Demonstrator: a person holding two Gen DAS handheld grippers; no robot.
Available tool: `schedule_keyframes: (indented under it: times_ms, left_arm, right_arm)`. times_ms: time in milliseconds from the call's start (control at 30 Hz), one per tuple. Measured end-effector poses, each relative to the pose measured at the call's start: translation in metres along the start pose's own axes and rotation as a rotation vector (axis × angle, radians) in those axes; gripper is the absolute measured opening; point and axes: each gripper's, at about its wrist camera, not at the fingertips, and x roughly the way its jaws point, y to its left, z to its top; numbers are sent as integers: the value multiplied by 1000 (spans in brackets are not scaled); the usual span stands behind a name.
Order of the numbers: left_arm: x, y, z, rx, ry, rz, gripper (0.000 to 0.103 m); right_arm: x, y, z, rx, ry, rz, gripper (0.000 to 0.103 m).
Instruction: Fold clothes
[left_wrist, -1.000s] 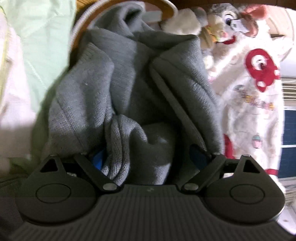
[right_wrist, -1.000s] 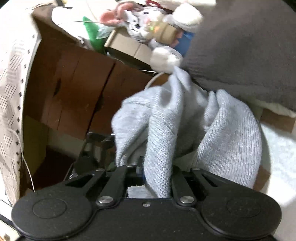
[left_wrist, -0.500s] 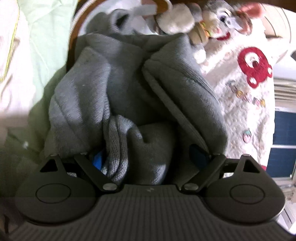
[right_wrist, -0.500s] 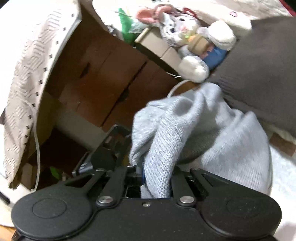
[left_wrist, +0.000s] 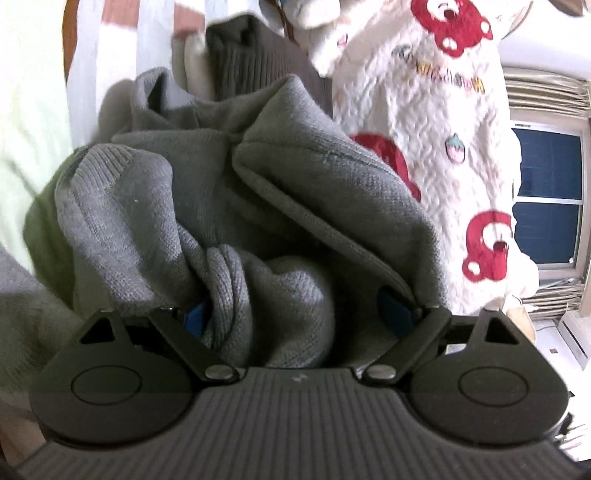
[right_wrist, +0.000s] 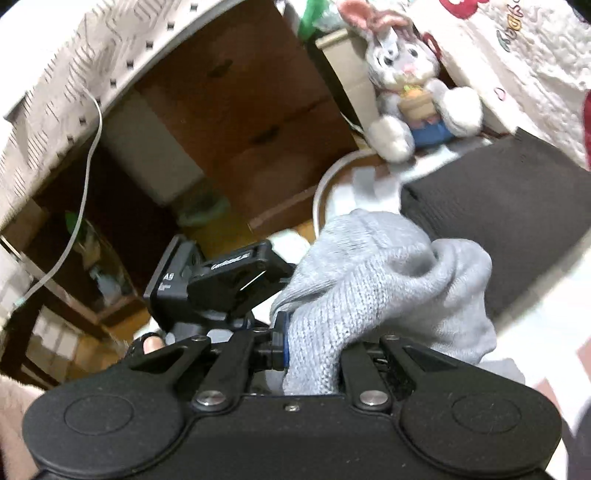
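A grey knit sweater (left_wrist: 258, 192) fills the left wrist view, bunched in thick folds. My left gripper (left_wrist: 295, 312) has its jaws wide apart, and a ribbed fold lies loosely between the blue pads (left_wrist: 395, 306). In the right wrist view my right gripper (right_wrist: 314, 347) is shut on a twisted strip of the same sweater (right_wrist: 369, 280), which hangs lifted in front of it. The black body of the other gripper (right_wrist: 221, 280) sits just left of the cloth, with a person's fingertip (right_wrist: 149, 343) below it.
A dark brown knit garment (right_wrist: 498, 206) lies behind the sweater. A white fleece with red bears (left_wrist: 443, 129) is at the right. A plush rabbit (right_wrist: 410, 85) leans on brown cardboard boxes (right_wrist: 251, 92). A window (left_wrist: 546, 195) is at the far right.
Both cameras swung while the sweater kept its place in both grippers. The plush rabbit slid out of the left view and the window came in. The other gripper's body rose into the right view.
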Motion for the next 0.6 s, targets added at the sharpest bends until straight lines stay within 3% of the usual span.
schedule_keyframes:
  times_ms: [133, 233, 333, 533, 600]
  left_arm:
    - [5, -13, -35, 28, 40, 24, 90]
    - [14, -39, -46, 58, 63, 7, 90]
    - [23, -67, -56, 91, 81, -13, 90]
    - [40, -123, -77, 157, 118, -54, 89]
    - [45, -155, -80, 231, 113, -89, 89]
  right_arm:
    - [-28, 13, -6, 43, 85, -58, 10]
    - [-51, 7, -12, 113, 95, -72, 10]
    - [-78, 11, -18, 81, 60, -94, 10]
    - [-148, 19, -25, -6, -174, -101, 10]
    - [-172, 22, -27, -35, -252, -103, 10]
